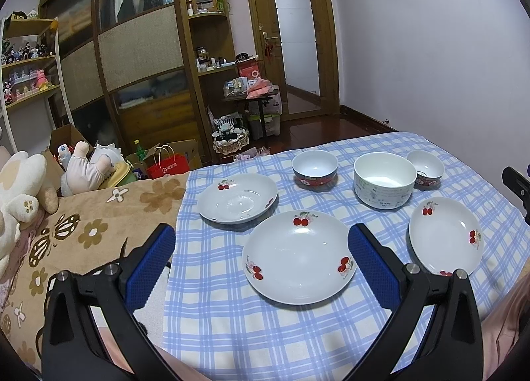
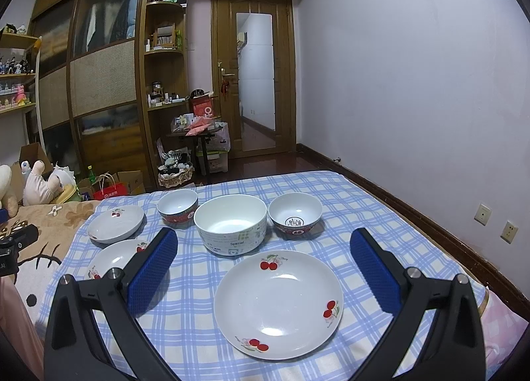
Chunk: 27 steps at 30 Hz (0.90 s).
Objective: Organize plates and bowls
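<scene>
- In the right wrist view, the left finger pad covers the right side of the middle cherry plate.
- The print on the big white bowl is mostly too small to read.
- The checked cloth runs off the left wrist view's bottom edge.
- The right gripper is cut off there, its jaws hidden.

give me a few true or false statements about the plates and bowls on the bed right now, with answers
1. Three cherry plates lie on the checked cloth. True.
2. The plates are stacked in one pile. False: each lies apart on the cloth.
3. The big white bowl stands between two small red-sided bowls. True.
4. The right tongs grip a plate. False: they are open and hold nothing; the plate lies on the cloth beyond them.
5. The left tongs are open. True.
6. The big bowl holds soup. False: it looks empty.
</scene>
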Available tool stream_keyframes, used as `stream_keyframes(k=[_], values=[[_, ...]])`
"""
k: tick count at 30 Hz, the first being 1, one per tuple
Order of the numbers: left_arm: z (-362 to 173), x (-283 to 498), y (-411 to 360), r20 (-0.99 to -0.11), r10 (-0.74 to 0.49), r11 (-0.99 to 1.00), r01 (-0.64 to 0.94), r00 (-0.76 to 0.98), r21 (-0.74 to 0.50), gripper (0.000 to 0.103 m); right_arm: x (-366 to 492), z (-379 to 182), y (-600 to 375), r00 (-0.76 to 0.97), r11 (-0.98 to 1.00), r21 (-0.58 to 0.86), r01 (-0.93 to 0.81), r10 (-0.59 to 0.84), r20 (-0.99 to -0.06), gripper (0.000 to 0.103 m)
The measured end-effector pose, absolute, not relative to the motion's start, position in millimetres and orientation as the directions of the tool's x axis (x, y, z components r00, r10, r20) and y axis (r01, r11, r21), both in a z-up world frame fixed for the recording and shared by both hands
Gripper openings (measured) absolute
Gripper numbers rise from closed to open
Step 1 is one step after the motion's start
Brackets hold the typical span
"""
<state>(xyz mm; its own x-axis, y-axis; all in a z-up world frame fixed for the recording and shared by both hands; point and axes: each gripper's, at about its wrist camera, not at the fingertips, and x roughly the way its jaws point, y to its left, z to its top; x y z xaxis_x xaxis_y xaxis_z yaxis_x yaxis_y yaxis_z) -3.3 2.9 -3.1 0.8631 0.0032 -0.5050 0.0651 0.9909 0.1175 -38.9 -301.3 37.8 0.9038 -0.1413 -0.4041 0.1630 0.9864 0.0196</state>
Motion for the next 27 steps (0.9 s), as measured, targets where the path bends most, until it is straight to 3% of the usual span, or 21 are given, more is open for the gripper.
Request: stream_keyframes(k=[27], values=[[-2.4,-3.6,1.8,-0.508,0.003,0.991,0.067,0.861,0.12,0.102,-39.0,37.8,-302.3,0.904,0.986,0.021,0.165,-0.143,-0.403,0.103]])
